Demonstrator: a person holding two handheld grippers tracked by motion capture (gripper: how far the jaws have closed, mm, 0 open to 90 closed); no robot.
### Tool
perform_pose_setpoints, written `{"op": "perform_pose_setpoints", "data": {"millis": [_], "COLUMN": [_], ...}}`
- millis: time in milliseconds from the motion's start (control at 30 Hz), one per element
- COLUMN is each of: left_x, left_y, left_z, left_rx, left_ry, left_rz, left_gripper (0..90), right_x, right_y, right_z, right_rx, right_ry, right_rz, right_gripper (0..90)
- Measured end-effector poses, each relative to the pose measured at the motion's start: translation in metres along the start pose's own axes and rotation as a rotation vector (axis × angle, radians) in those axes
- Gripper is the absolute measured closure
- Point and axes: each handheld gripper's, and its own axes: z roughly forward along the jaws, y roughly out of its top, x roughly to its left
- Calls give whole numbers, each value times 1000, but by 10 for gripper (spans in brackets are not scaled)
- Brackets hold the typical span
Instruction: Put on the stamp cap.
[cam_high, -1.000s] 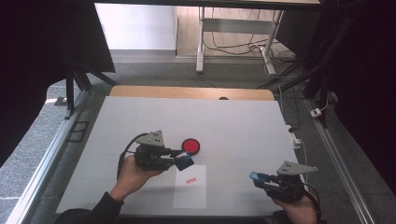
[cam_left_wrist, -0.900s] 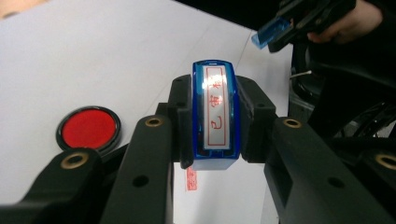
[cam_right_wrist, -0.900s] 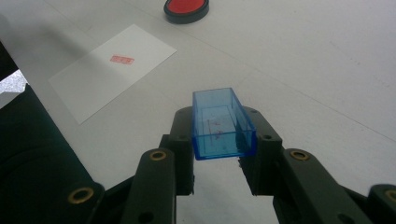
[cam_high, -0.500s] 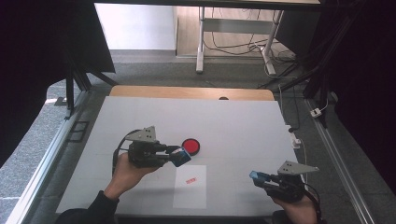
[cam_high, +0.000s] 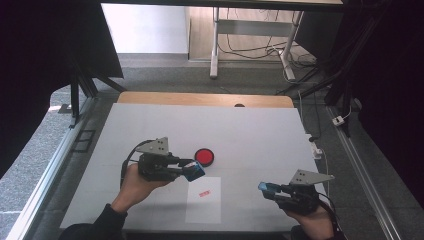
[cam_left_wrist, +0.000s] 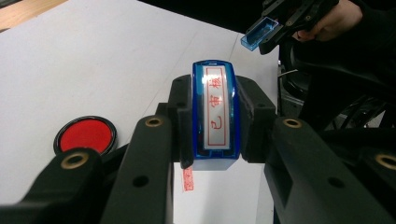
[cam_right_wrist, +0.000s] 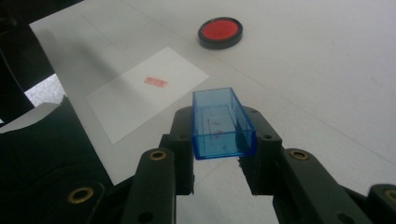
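Since the earlier frames the left gripper (cam_high: 192, 169) has drawn back toward the left and lifted off the sheet of paper (cam_high: 204, 200), leaving a small red stamp mark (cam_high: 203, 193) uncovered on the paper's upper part. The right gripper (cam_high: 267, 189) sits where it was, near the right front corner of the tabletop (cam_high: 260, 135).

In the left gripper view, the fingers (cam_left_wrist: 184, 123) are clenched on a blue stamp (cam_left_wrist: 215, 116), one pressing each long side, so the gap is only as wide as the stamp body. The stamp's printing face, white with a red border and red characters, is turned up toward the camera. It hangs above the tabletop, between the red ink pad (cam_high: 204, 156) and the paper, and the stamp mark shows just below it.

In the right gripper view, the fingers (cam_right_wrist: 184, 128) are closed about as narrowly on a clear blue stamp cap (cam_right_wrist: 222, 123), gripping it by its sides with the open hollow facing up. The cap is held clear of the tabletop, well apart from the paper and the ink pad.
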Motion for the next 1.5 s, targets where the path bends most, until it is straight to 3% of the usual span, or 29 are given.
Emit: {"op": "perform_pose_setpoints", "data": {"millis": [433,667,1500], "left_x": [1,0,-2], "left_y": [0,1,1], "left_z": [-1,-2,-5], "left_rx": [-2,-3,-30], "left_ry": [-14,-17,-94], "left_rz": [21,39,92], "left_gripper": [704,704,704], "right_x": [9,18,41], "right_y": [20,29,57], "right_z": [21,37,91], "right_rx": [-4,1,7], "right_ry": [124,171,345], "right_rz": [-28,-72,-185], "right_gripper": [680,680,681]}}
